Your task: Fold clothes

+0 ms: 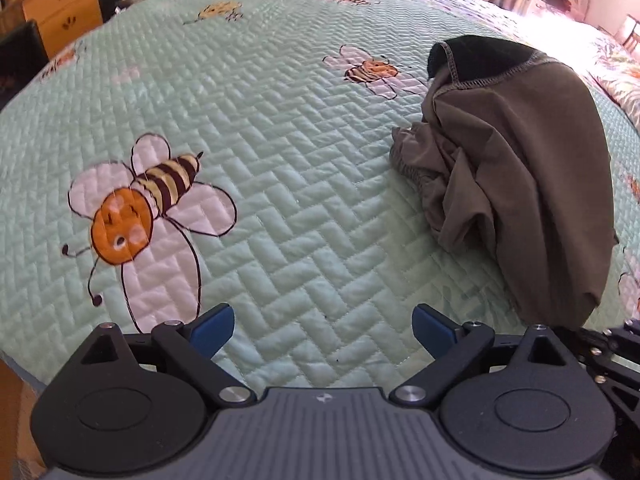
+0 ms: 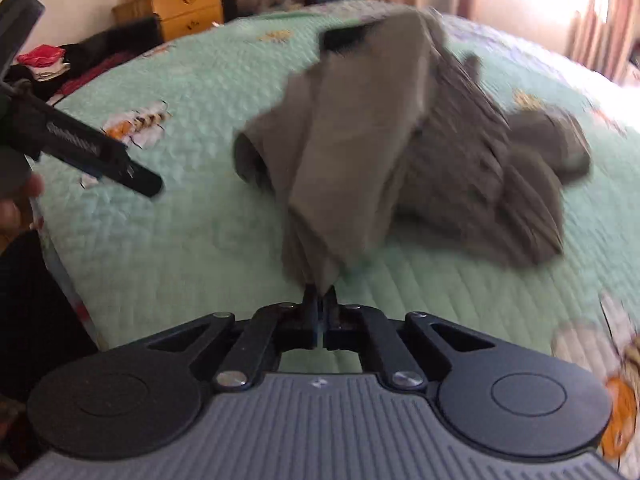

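Note:
An olive-green garment [image 1: 520,168] with a black collar lies bunched on the mint quilted bedspread [image 1: 280,160], partly lifted at the right. My left gripper [image 1: 323,326] stands open over bare quilt, left of the garment, with nothing between its blue pads. In the right wrist view my right gripper [image 2: 320,300] is shut on a pinched edge of the garment [image 2: 360,140], which rises from the fingertips in a tent shape; this view is blurred. The left gripper's black finger [image 2: 100,152] shows at the left there.
Bee prints [image 1: 132,204] dot the quilt. A wooden dresser [image 2: 188,8] and a pile of clothes [image 2: 44,60] stand beyond the bed's far-left edge. Curtains [image 2: 608,20] hang at the back right. A hand [image 2: 12,208] is at the left edge.

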A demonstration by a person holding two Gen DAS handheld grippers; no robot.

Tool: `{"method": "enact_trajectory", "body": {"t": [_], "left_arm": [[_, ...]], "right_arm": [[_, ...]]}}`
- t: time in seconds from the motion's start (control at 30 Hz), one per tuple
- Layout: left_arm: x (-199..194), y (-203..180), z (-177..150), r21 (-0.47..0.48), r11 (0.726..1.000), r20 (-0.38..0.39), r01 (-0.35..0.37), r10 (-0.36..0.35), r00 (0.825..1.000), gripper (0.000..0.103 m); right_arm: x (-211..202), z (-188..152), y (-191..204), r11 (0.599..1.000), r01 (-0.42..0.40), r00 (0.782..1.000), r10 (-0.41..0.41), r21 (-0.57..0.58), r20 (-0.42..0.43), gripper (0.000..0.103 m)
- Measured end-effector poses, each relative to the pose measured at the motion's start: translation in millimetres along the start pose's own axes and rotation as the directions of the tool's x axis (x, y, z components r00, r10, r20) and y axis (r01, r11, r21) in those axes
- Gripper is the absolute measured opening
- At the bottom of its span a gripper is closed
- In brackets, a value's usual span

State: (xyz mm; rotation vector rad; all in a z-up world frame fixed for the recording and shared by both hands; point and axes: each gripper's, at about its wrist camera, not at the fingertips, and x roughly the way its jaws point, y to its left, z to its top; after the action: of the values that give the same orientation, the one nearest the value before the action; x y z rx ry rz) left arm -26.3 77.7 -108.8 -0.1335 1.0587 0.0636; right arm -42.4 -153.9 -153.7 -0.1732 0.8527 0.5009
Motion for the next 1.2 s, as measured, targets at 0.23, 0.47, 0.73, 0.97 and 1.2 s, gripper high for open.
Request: {"method": "enact_trajectory", "body": {"t": [0.23, 0.47, 0.73, 0.97, 1.2], "left_arm": [[3.3, -7.9, -5.2, -0.011, 1.0, -0.015, 0.015, -0.016, 1.0, 0.096], [-0.7, -9.9, -4.7, 0.028, 1.0, -0.009, 0.006, -0.005, 1.0, 0.099], [7.5, 6.9, -2.7, -0.024, 0.999, -0.06, 0.036, -0.037, 0.998, 0.1], [4.2, 23.5, 3.9, -0.052, 0.998, -0.025, 0.029, -0.03, 0.999, 0.1], [1.1, 10.2, 3.6, -0.012, 0.998, -0.006, 0.062, -0.062, 0.998, 0.1]], "right_arm": [[-35.8, -0.9, -59.9, 0.933, 0.021, 0.994, -0.059, 0.359, 0.095, 0.03], [-43.0, 53.8, -84.1, 0.833, -0.197, 0.943, 0.018, 0.517, 0.331, 0.067], [27.1, 131.7, -67.2, 0.902, -0.031, 0.955, -0.101, 0.43, 0.28, 0.069], [34.0, 107.9, -18.9, 0.97, -0.176, 0.961, 0.132, 0.169, 0.242, 0.003], [-1.2, 22.1, 22.6, 0.98, -0.197, 0.977, 0.197, -0.005, 0.079, 0.001]]}}
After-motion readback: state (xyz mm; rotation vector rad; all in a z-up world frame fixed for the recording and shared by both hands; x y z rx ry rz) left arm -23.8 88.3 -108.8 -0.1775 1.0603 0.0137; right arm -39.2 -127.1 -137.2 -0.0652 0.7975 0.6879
